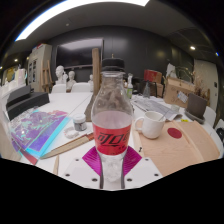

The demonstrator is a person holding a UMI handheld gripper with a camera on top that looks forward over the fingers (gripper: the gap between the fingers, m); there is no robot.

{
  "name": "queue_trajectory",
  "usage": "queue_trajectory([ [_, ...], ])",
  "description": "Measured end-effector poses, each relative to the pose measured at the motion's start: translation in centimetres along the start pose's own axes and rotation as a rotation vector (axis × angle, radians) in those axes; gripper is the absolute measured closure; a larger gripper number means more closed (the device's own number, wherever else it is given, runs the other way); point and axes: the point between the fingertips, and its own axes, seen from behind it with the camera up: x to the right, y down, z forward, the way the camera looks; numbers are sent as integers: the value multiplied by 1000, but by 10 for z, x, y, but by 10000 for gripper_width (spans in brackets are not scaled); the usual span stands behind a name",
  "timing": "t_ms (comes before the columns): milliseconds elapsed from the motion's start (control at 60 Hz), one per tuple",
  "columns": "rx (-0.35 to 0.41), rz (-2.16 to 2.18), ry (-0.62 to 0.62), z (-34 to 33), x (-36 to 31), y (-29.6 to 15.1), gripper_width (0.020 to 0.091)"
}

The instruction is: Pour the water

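Workshop or studio room, strip light overhead, white busts on shelving at the back, cluttered benches. Foreground: white table [150, 165] with a tan board at its right side. Bottle [111, 120], clear plastic, red label, dark cap on, stands upright just ahead of the gripper [112, 160] and fills the middle of the view. Magenta pads [93, 158] show low on either side of the bottle's base; whether they press the plastic or only flank it cannot be told, and the fingers themselves are mostly hidden. White mug [152, 124] stands on the table just right of the bottle, apart from it; a small jar [80, 123] to the left; iridescent sheet [35, 132] further left. Judgement: grasp stage, with no tilt begun and nothing poured. The mug is the likely receiver. Next move calls for a firm hold low on the bottle, a lift, and a carry right over the mug before tipping. The cap appears on, which would block any pour.
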Motion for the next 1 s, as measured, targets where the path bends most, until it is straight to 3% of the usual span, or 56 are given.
queue_trajectory([
  [200,3,34,-44,-8,-7,-25,878],
  [450,57,490,-271,-1,-30,-131,882],
  [633,-8,1044,-443,20,-29,-187,882],
  [1000,-188,1834,-585,79,-2,-185,881],
])
